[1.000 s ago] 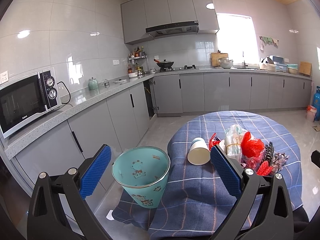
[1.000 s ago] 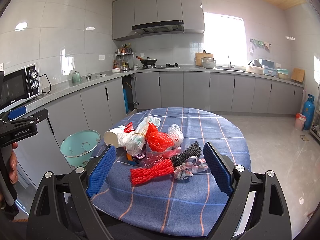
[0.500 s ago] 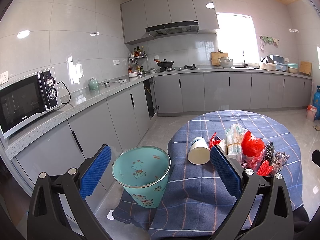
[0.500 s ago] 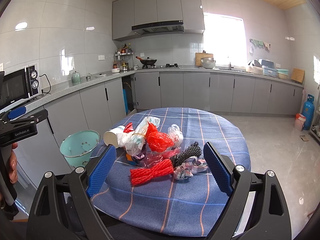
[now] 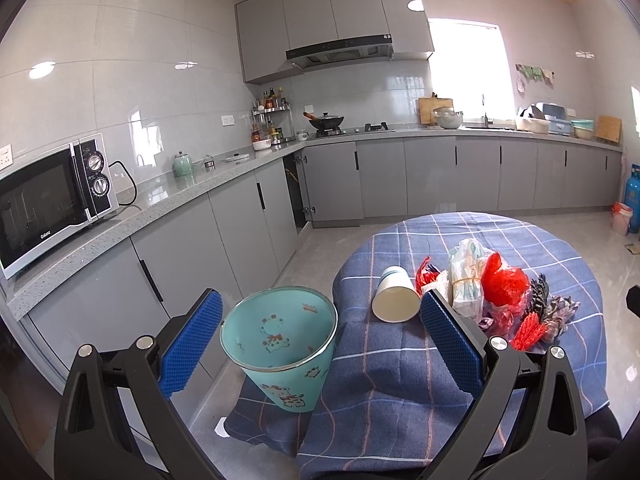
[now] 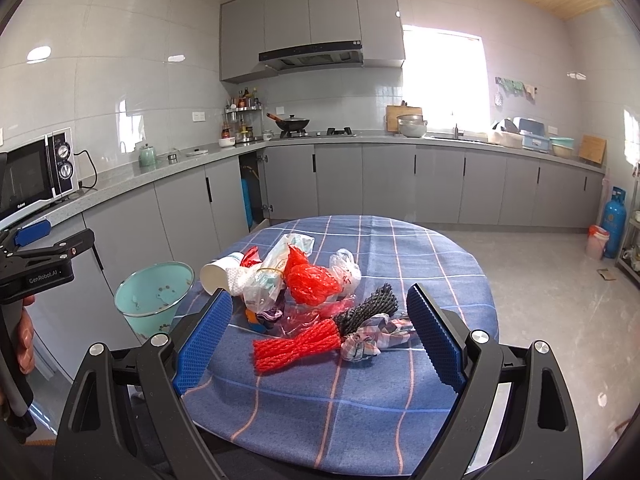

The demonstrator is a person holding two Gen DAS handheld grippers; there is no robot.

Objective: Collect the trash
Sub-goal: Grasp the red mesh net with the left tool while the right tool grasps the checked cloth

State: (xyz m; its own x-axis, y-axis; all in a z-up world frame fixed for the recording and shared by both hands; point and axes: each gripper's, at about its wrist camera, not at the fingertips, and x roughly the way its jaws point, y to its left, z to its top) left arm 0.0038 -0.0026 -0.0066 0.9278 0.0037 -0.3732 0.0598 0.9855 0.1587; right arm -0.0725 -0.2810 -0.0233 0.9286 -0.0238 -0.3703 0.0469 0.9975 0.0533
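A teal waste bin with cartoon prints stands on the floor at the table's left edge. Trash lies heaped on the round blue checked table: a white paper cup on its side, clear plastic bags, a red plastic bag, red foam net, black foam net and a checked rag. My left gripper is open, held above the bin and table edge. My right gripper is open, held short of the trash pile.
Grey kitchen cabinets and counter run along the left and back walls, with a microwave at left. A person's hand holds the left gripper's handle at the far left of the right wrist view. A blue gas cylinder stands at the far right.
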